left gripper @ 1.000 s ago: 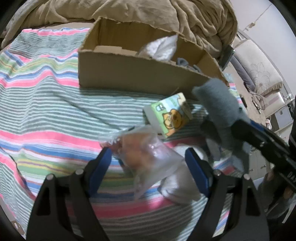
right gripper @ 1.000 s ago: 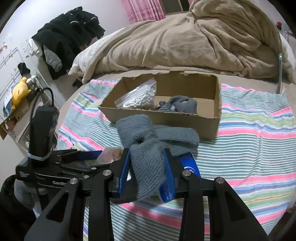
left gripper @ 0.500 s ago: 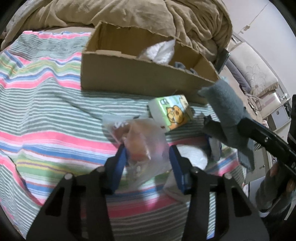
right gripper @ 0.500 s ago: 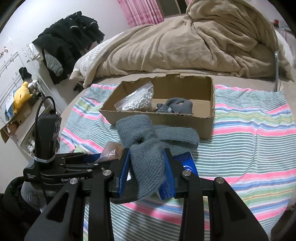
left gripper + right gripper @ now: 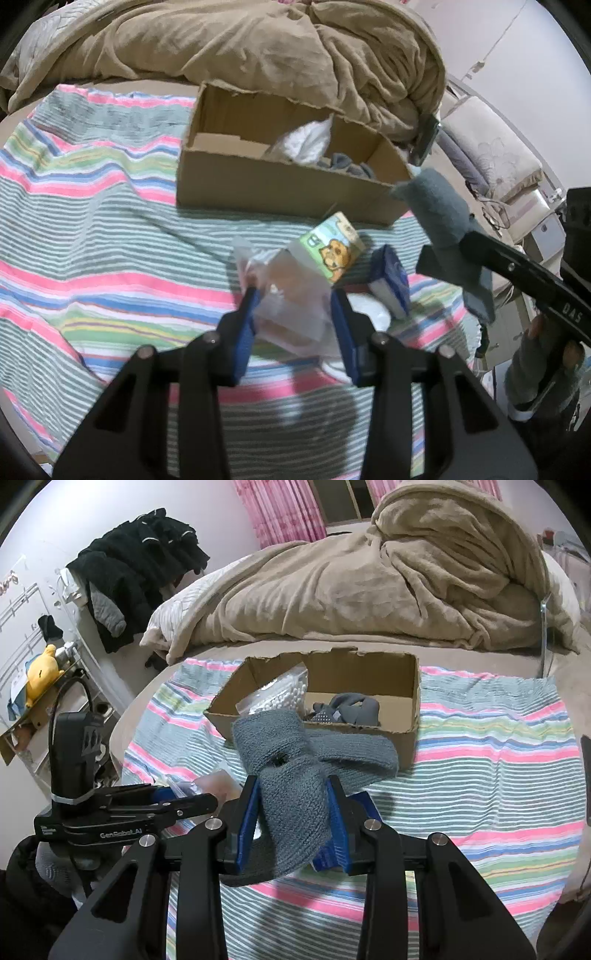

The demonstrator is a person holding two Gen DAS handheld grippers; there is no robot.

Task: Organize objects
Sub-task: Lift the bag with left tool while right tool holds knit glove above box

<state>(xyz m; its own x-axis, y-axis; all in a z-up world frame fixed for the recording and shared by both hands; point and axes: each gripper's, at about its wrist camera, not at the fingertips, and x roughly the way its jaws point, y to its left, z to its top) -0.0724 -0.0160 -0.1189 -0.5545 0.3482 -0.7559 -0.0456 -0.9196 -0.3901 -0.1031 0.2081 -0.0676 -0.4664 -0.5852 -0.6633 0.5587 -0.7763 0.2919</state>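
From the left wrist camera, the left gripper has its blue-padded fingers pressed against a crumpled clear plastic bag with something pinkish-brown inside — the bag is pinched between them, above the striped pastel cloth that covers the bed. Just beyond the bag lies a small green carton with a cartoon bear, and beside that a small dark blue packet, both resting on the cloth. Farther back stands an open brown cardboard box, holding a white-filled plastic bag and a bit of grey fabric; a rumpled tan blanket is heaped behind it. At the right edge the other gripper carries a grey knitted sock near the box's corner. From the right wrist camera, the right gripper is clamped on that grey sock, which folds over and spreads above the fingers — hanging short of the cardboard box. Inside the box sit a clear bag of white beads and a dark grey garment. The left gripper shows low on the left, the plastic bag at its tip.
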